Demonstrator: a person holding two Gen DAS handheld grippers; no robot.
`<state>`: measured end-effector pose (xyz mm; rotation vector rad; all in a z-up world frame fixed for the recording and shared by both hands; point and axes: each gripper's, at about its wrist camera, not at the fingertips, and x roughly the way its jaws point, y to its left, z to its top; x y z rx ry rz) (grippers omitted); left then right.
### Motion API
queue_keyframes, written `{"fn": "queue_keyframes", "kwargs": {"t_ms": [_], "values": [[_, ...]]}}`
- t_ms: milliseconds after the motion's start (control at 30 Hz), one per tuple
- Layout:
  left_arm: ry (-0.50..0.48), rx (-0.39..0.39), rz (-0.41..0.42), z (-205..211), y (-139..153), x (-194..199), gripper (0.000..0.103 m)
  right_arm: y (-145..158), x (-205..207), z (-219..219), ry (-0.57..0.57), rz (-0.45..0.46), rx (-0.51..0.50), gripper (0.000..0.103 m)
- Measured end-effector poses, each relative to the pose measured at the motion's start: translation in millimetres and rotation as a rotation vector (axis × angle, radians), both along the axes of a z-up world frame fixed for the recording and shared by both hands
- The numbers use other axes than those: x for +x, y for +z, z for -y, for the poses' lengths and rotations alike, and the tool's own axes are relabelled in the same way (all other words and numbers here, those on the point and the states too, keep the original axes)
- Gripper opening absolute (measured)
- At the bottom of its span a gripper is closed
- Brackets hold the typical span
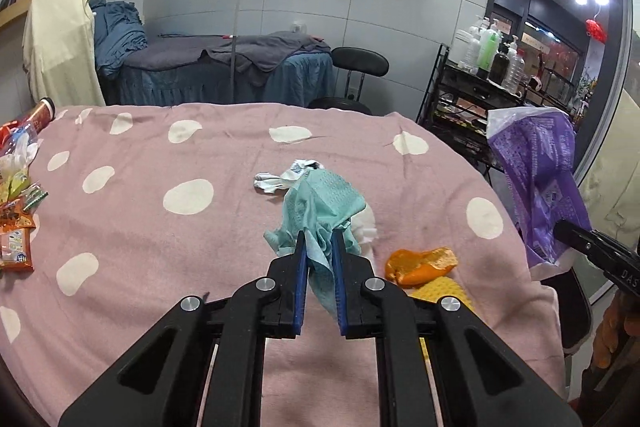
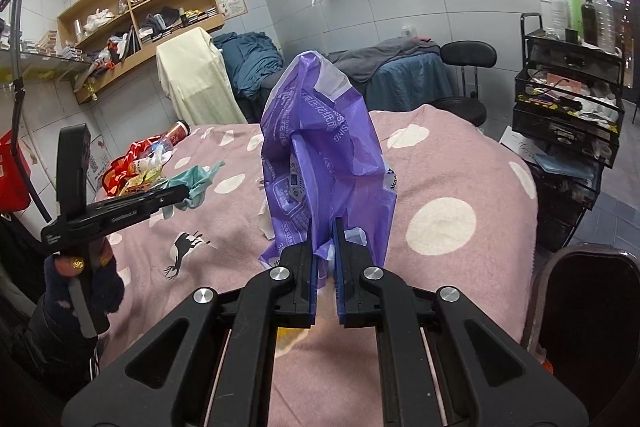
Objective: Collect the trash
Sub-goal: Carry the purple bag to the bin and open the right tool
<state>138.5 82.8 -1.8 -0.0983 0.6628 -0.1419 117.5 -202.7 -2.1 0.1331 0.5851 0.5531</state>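
Here we have the left tool (image 1: 320, 243) clamped on a crumpled teal cloth (image 1: 320, 211), its blue pads pinching the lower folds while the rest bunches up above the fingertips, clear of the bed's pink spotted blanket (image 1: 160, 247). Our right tool (image 2: 324, 231) is closed on the bottom folds of a purple plastic bag (image 2: 324, 147), which stands upright above it, its mouth at the top only partly parted.

Moving outward from the left tool, a crumpled white scrap (image 1: 280, 179) lies just beyond the cloth near the middle of the bed, and an orange peel (image 1: 420, 265) sits just to its right, toward the right edge, touching a yellow item we cannot identify. Along the left edge a heap of snack wrappers (image 1: 16, 227) and a red can (image 1: 42, 115) wait near the far left corner.

We judge the step in hand to be carrying the picked-up cloth over to the bag. The next move calls for bringing the cloth above the bag's mouth and letting go only once it is over the opening. Since the bag is held from below and its top sags, the mouth may need spreading first, or the cloth could slide down the outside. Most of the trash is not yet collected.
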Motion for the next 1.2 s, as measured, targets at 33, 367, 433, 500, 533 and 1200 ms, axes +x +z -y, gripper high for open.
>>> {"fn": "queue_keyframes", "kwargs": {"t_ms": [33,367,433,500,533,1200], "values": [[-0.011,-0.005,0.003,5,0,-3,0.012,1,-5,6,-0.017,0.004,-0.003,0.008],[-0.152,-0.038,-0.019,72,-7,-10,0.012,-13,-30,62,-0.210,-0.039,-0.037,0.008],[-0.174,-0.033,-0.020,83,-8,-11,0.012,-17,-34,77,-0.255,-0.051,-0.037,0.008],[-0.201,-0.033,-0.022,95,-9,-11,0.012,-22,-38,91,-0.300,-0.059,-0.042,0.008],[-0.211,-0.032,-0.023,100,-10,-11,0.012,-24,-39,98,-0.322,-0.064,-0.043,0.008],[-0.404,0.018,-0.037,189,-16,-9,0.012,-114,-20,196,-0.631,-0.374,-0.092,0.008]]}}
